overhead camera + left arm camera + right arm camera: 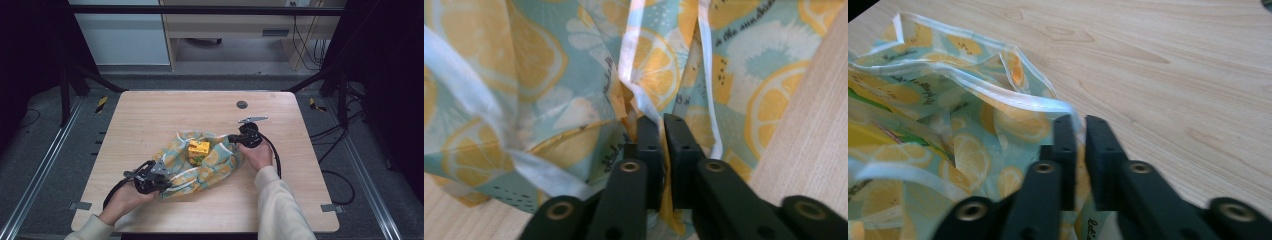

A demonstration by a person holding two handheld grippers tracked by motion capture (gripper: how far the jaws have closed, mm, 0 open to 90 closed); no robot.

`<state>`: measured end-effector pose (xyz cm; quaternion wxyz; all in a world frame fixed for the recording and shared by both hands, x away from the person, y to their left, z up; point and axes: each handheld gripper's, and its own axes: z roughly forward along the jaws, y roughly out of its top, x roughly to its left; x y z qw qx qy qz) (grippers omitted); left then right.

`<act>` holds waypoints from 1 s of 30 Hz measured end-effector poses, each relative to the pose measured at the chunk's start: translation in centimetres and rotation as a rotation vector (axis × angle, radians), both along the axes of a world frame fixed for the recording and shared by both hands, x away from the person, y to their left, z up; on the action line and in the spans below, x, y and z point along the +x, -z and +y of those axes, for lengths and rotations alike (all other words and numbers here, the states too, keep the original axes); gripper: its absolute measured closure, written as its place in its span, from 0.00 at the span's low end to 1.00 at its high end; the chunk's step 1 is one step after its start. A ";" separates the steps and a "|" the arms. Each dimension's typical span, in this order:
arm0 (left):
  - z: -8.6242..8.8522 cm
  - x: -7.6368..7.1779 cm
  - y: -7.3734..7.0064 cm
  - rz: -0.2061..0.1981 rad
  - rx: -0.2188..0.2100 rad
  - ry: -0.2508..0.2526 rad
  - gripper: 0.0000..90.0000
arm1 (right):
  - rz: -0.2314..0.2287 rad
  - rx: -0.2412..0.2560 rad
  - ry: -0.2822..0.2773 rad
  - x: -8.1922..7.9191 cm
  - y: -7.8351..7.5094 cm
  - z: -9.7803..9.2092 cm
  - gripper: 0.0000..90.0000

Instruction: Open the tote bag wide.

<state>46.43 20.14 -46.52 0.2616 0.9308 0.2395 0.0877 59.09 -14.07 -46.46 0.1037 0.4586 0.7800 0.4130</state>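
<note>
At the moment of inspection a lemon-print cloth (pixel 210 162) lay rumpled near the middle of the wooden table (pixel 150 120), slightly toward the person's side. Its pattern was yellow citrus slices on pale teal, with a white hem. A small yellow carton (pixel 198 151) with green markings stood on the cloth near its centre, with folds raised around it.

The left gripper (pixel 159 176) was at the cloth's near-left corner, held in the person's left hand (pixel 125 197). In the left gripper view its jaws stood almost fully closed, with a fold of the cloth (pixel 659 75) and its white hem pinched between them. The fabric rose taut in front of the jaws.

The right gripper (pixel 235 140) was at the cloth's far-right edge, held in the person's right hand (pixel 257 156). In the right gripper view its jaws were likewise drawn nearly together, clamping the cloth's hemmed edge (pixel 1013 95). Bare table lay beyond and to the right of the jaws.

A dark round disc (pixel 242 104) lay on the table beyond the cloth, well apart from it.
</note>
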 end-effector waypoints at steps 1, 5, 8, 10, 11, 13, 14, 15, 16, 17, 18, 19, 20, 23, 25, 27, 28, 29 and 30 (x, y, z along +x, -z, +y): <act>0.1 0.0 -0.2 -0.012 -0.013 -0.007 0.89 | -0.007 0.001 0.006 -0.1 -0.2 0.0 0.85; 0.4 -0.1 -1.2 -0.063 -0.069 -0.061 0.69 | -0.043 -0.001 0.020 -0.8 -1.7 -0.2 0.62; 0.6 -0.2 -2.3 -0.092 -0.113 -0.081 0.56 | -0.073 -0.004 0.022 -1.7 -3.2 -0.5 0.50; 0.7 -0.3 -2.7 -0.108 -0.126 -0.085 0.49 | -0.096 0.003 0.022 -2.5 -4.3 -0.7 0.46; 0.7 -0.3 -3.4 -0.126 -0.151 -0.101 0.45 | -0.106 0.009 0.023 -2.9 -4.7 -0.7 0.43; 0.7 -0.2 -4.0 -0.138 -0.162 -0.108 0.41 | -0.125 0.010 0.015 -3.7 -5.6 -0.8 0.41; 0.7 -0.1 -4.3 -0.146 -0.166 -0.115 0.39 | -0.132 0.010 0.011 -4.2 -6.0 -0.8 0.40; 0.8 -0.1 -4.5 -0.152 -0.179 -0.123 0.38 | -0.139 0.007 0.007 -4.6 -6.3 -0.8 0.39; 0.8 0.0 -4.8 -0.158 -0.185 -0.125 0.37 | -0.147 0.010 0.002 -5.0 -6.6 -0.8 0.38; 0.8 0.1 -5.1 -0.163 -0.190 -0.130 0.37 | -0.151 0.012 -0.002 -5.5 -6.9 -0.8 0.37; 0.8 0.2 -5.3 -0.169 -0.194 -0.133 0.37 | -0.157 0.012 -0.008 -6.0 -7.1 -0.7 0.36; 0.8 0.3 -5.6 -0.180 -0.193 -0.138 0.37 | -0.164 0.014 -0.011 -6.4 -7.3 -0.7 0.36; 0.8 0.5 -5.9 -0.188 -0.192 -0.143 0.37 | -0.168 0.019 -0.015 -6.9 -7.4 -0.7 0.36; 0.7 1.3 -6.5 -0.230 -0.158 -0.160 0.37 | -0.182 0.014 -0.028 -8.3 -7.4 -0.7 0.35; 0.7 1.9 -6.7 -0.244 -0.157 -0.176 0.37 | -0.180 0.020 -0.039 -9.1 -7.0 -0.6 0.34; 0.9 2.6 -6.8 -0.254 -0.163 -0.187 0.37 | -0.173 0.036 -0.045 -9.8 -6.6 -0.5 0.34; 0.9 2.6 -6.8 -0.254 -0.163 -0.187 0.37 | -0.173 0.036 -0.045 -9.8 -6.6 -0.5 0.34; 1.0 3.2 -6.8 -0.268 -0.173 -0.204 0.37 | -0.175 0.043 -0.058 -10.4 -6.2 -0.5 0.34; 1.1 3.5 -6.7 -0.267 -0.181 -0.212 0.37 | -0.173 0.048 -0.061 -10.6 -6.1 -0.4 0.34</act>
